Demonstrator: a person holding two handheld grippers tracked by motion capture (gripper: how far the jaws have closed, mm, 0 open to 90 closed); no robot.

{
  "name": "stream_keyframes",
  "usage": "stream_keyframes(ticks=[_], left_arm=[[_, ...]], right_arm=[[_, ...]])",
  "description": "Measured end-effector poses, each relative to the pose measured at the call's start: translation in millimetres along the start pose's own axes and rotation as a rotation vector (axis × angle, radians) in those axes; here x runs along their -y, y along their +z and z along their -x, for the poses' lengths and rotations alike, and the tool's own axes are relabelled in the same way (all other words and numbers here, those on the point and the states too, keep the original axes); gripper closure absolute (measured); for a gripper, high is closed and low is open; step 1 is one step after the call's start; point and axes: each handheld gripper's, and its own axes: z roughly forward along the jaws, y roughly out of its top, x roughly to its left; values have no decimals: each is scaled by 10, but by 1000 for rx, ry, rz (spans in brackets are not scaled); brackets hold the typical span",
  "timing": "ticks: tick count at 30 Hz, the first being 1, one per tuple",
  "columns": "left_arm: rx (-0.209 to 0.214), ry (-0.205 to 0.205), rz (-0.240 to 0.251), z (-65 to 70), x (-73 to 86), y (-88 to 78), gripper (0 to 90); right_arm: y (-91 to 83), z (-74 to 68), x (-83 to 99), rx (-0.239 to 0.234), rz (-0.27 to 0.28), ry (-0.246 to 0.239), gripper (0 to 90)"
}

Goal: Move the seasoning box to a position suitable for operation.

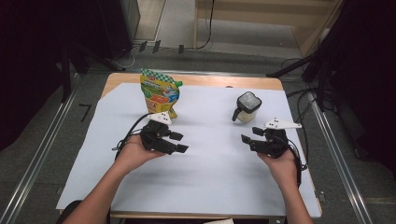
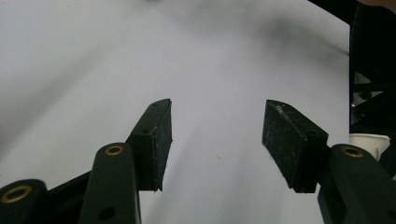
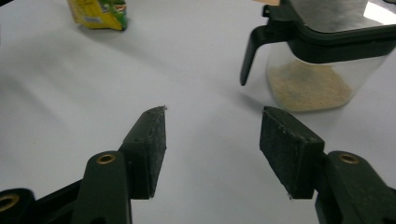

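Note:
A yellow and green pouch [image 1: 160, 92] stands upright at the back left of the white sheet [image 1: 210, 163]. At the back right stands a clear jar [image 1: 246, 108] with a black lid and handle, holding beige grains. My left gripper [image 1: 179, 142] hovers in front of the pouch, open, with bare sheet between its jaws [image 2: 217, 121]. My right gripper [image 1: 251, 135] is just in front of the jar, open and holding nothing. In the right gripper view, that gripper [image 3: 212, 126] has the jar [image 3: 322, 51] close ahead to the right and the pouch [image 3: 100, 13] far off to the upper left.
The sheet covers a wooden table [image 1: 196, 80] whose far edge shows bare. Metal rails [image 1: 42, 149] run along both sides. Cables [image 1: 205, 44] and dark stands [image 1: 299, 65] lie on the floor beyond the table.

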Motion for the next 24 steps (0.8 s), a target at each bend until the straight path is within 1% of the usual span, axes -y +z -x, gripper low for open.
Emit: stream_keyframes(ticks=[5,6,9,12,13,14,15,18,20,22,23,24], left_arm=[[2,5,-4,-7,4,-2,439],[0,7,-4,-9,4,-10,439],[1,4,5,-19,3,-20,440],[2,-2,3,-23,5,-18,443],[2,1,1,-23,5,-17,442],[2,1,1,-23,5,-17,442],[4,1,4,-23,4,-16,442],[4,10,3,-22,6,-18,442],[5,11,5,-18,8,-19,442],[5,10,9,-16,12,-21,439],[8,7,12,-17,15,-21,438],[16,-1,15,-20,21,-18,438]], right_arm=[[41,150,-49,27,10,56,424],[42,178,-72,34,23,66,421],[35,249,-159,43,33,78,424],[58,337,-246,29,21,91,424],[69,365,-271,32,11,96,420],[69,365,-271,32,11,96,420],[92,413,-312,44,6,92,402],[129,492,-365,62,4,68,364],[165,547,-390,66,2,60,319],[217,605,-399,65,-9,74,271],[250,633,-396,60,-16,77,245],[280,649,-392,65,-19,77,231]])
